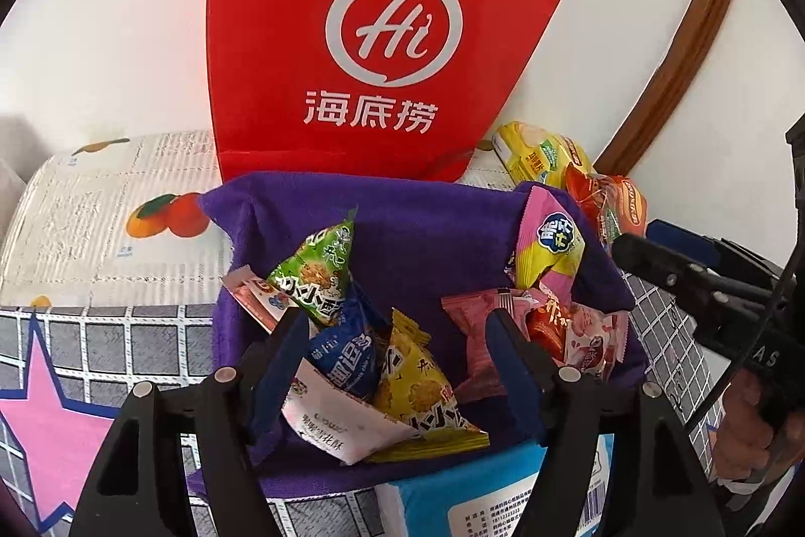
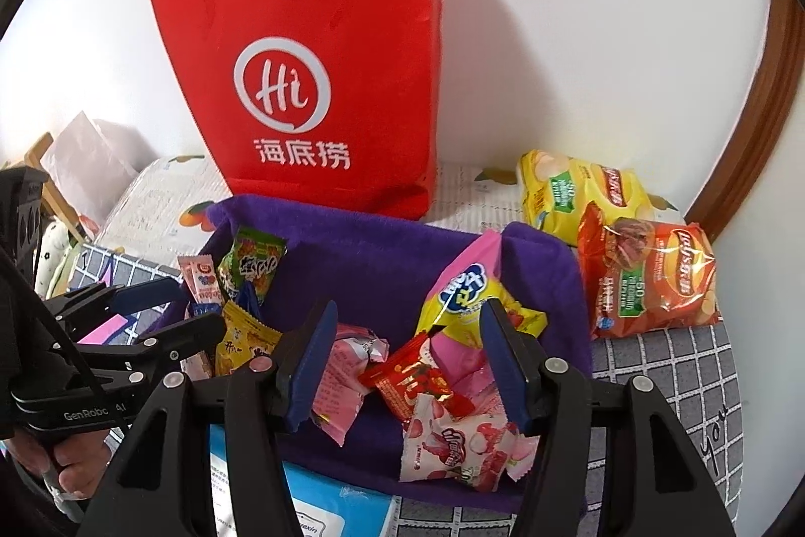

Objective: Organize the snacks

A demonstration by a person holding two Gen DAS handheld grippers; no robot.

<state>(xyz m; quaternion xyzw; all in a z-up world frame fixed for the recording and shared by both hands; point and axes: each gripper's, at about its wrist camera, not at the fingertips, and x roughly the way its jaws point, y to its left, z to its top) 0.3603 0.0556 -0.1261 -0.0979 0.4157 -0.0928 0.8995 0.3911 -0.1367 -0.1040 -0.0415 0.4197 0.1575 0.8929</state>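
1. A purple cloth tray (image 1: 402, 230) is sitting on a table covered with a grid-patterned cloth (image 1: 126, 335), and small snack packets are lying piled inside it.
2. The left gripper (image 1: 397, 335) is hovering over the left part of the tray with its jaws standing apart; a blue packet (image 1: 347, 351), a yellow packet (image 1: 417, 381) and a white packet (image 1: 342, 426) are showing between them, but the pads are pressing on nothing.
3. A green packet (image 1: 317, 270) is leaning upright just behind the blue one.
4. The right gripper (image 2: 402, 335) is hanging over the right part of the tray, its jaws also apart and closing on nothing.
5. Between and below its fingers a red packet (image 2: 417, 381), a pink packet (image 2: 347, 366) and a strawberry-print packet (image 2: 453, 446) are lying loose on the purple cloth.
6. A pink-and-yellow packet (image 2: 468, 285) is leaning against the tray's far right corner.
7. A red paper bag (image 2: 312, 84) with a white "Hi" logo is standing upright against the wall just behind the tray.
8. Two crisp bags, one yellow (image 2: 578, 195) and one orange (image 2: 649, 280), are lying outside the tray to its right, the orange one overlapping the yellow one.
9. A blue-and-white pack (image 1: 478, 491) is lying at the tray's near edge.
10. A hand (image 2: 65, 461) is gripping the left gripper's handle.
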